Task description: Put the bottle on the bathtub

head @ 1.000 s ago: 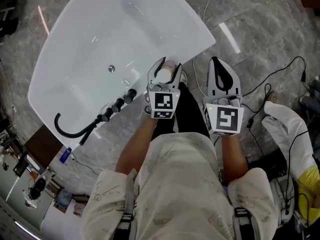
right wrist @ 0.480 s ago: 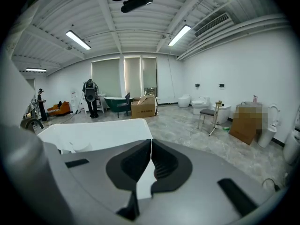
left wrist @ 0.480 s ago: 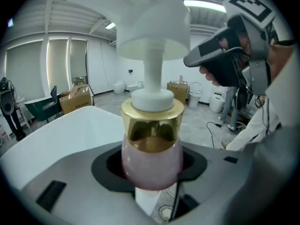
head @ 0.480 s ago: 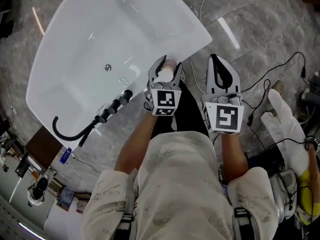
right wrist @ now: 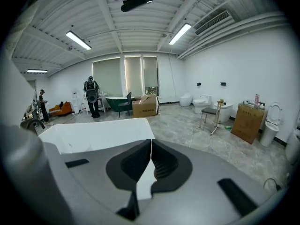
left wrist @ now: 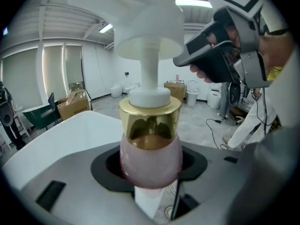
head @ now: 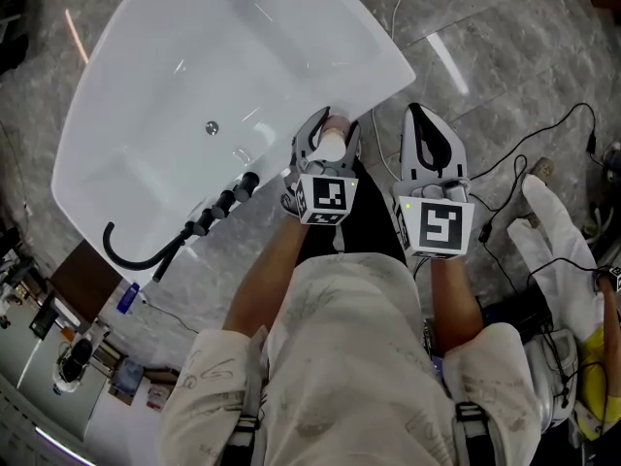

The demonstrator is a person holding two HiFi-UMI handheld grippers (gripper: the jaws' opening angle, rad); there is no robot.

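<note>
Bottle (left wrist: 151, 158) sits upright in my left tool (head: 327, 134), jaws clamped on its pink belly so the base can go flat onto the near corner of the bathtub (head: 175, 115) rim right by it, while my right tool (head: 421, 122) hangs alongside, closed and empty.

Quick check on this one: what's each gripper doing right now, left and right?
Left gripper: tongs closed on the pink pump bottle.
Right gripper: tongs closed, nothing between them.
</note>
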